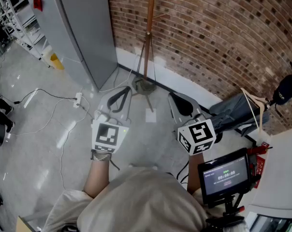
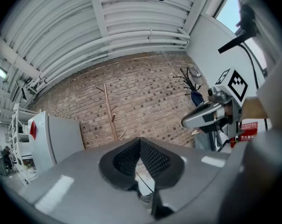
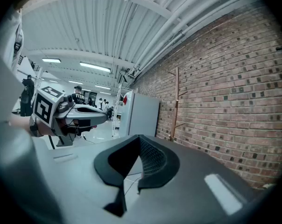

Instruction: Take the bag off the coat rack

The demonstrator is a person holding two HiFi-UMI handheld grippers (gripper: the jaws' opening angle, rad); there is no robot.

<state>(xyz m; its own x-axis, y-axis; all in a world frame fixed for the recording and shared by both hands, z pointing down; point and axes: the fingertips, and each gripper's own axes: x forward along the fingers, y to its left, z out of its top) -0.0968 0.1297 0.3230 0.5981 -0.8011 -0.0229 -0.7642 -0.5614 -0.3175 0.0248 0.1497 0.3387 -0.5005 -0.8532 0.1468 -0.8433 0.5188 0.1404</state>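
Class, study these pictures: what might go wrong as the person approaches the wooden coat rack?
The white cable and plug strip lie on the grey floor near the thin wooden coat rack: a trip hazard. The left gripper and right gripper are shut and empty; a grab would likely fail unless they open first.

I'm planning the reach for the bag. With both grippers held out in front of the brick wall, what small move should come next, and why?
Probably swing the right gripper toward the dark bag on the right and open its jaws. Both it and the left gripper are shut and empty, and the wooden coat rack ahead looks bare.
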